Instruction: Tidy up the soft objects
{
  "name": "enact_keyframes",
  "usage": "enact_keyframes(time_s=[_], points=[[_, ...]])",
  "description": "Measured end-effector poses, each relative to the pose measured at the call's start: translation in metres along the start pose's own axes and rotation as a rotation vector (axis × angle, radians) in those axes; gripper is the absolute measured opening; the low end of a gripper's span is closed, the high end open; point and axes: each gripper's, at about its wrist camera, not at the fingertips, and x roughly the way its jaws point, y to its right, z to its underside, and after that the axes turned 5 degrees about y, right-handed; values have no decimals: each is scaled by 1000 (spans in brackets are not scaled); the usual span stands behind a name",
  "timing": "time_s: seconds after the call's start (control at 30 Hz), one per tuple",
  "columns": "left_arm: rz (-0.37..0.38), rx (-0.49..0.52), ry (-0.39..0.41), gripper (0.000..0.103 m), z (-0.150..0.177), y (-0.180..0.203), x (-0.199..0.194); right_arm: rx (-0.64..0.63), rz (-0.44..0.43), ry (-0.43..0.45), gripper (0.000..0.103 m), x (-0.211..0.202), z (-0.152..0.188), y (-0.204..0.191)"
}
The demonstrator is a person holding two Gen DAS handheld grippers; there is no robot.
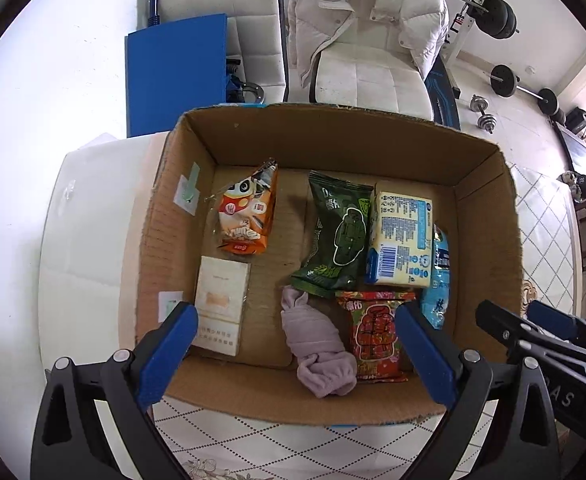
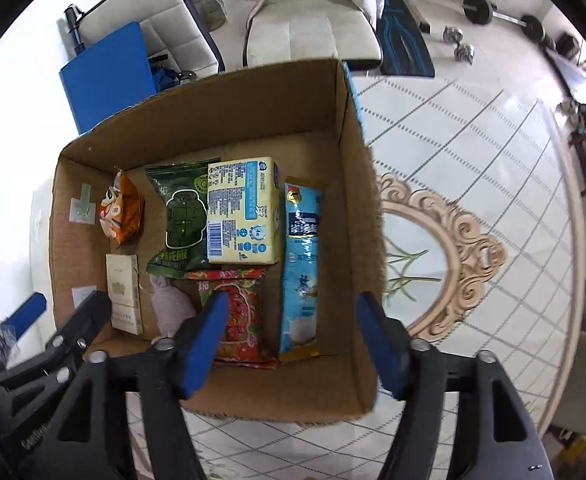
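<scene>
Both claws hover over an open cardboard box (image 1: 333, 148) on the patterned desk (image 2: 473, 168). The left claw (image 1: 293, 344) is spread wide and holds nothing; the right claw (image 2: 293, 340) is likewise spread and empty. In the box lie a rolled lilac sock (image 1: 317, 344) touching a red snack packet (image 1: 375, 336), a green snack packet (image 1: 339, 236), a yellow tissue pack (image 1: 403, 236), an orange snack bag (image 1: 247, 212), a white carton (image 1: 221, 304) and a long blue sachet (image 2: 303, 264).
</scene>
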Motion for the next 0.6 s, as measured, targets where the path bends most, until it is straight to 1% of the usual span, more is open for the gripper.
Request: enact_keyframes(time_s=[0.03, 0.13, 0.27, 0.37, 0.43, 0.53, 0.6], points=[[-1, -2, 3, 101, 1, -1, -3, -6, 0, 5, 82, -5, 2, 1], [1, -7, 16, 101, 6, -4, -17, -30, 20, 21, 91, -20, 10, 4], [6, -11, 37, 101, 12, -4, -43, -28, 15, 45, 92, -44, 21, 13], [21, -8, 59, 101, 20, -1, -71, -37, 9, 81, 92, -74, 30, 18], [25, 1, 73, 101, 25, 2, -90, -45, 10, 116, 92, -100, 40, 22], [42, 11, 117, 101, 38, 8, -132, -57, -7, 162, 92, -143, 58, 26], [37, 18, 150, 101, 48, 12, -160, -62, -20, 196, 92, -172, 72, 30]])
